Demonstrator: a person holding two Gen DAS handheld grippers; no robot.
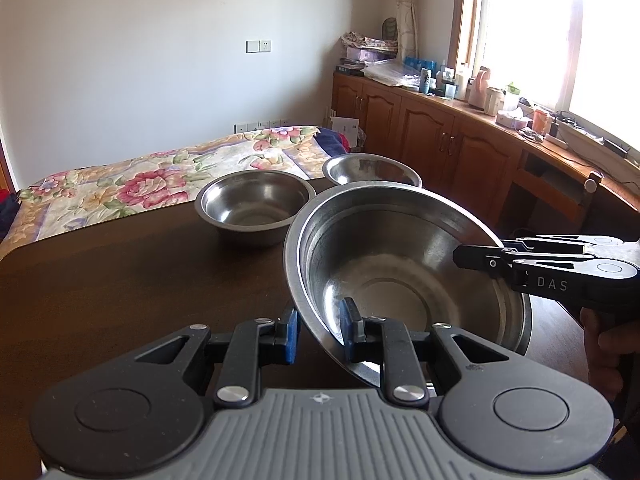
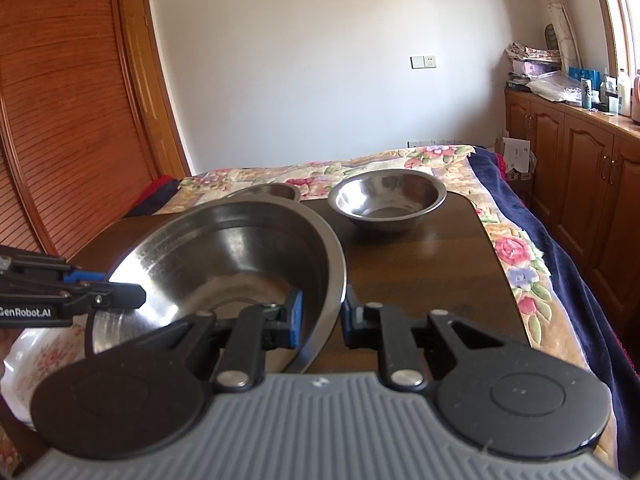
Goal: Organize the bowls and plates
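Note:
A large steel bowl (image 1: 392,272) hangs tilted above the dark wooden table (image 1: 120,280). My left gripper (image 1: 320,330) is shut on its near rim, one blue pad inside and one outside. My right gripper (image 2: 322,318) is shut on the opposite rim of the same bowl (image 2: 224,264), and it shows from the side in the left wrist view (image 1: 476,256). Two smaller steel bowls stand at the table's far edge: one (image 1: 254,208) on the left, one (image 1: 372,170) on the right. A white floral dish (image 2: 44,356) lies under the large bowl's left side.
A bed with a floral blanket (image 1: 140,184) runs behind the table. Wooden cabinets (image 1: 432,132) with a cluttered top line the right wall under the window. A slatted wooden wardrobe (image 2: 68,120) stands on the left. A hand (image 1: 604,344) holds the right gripper.

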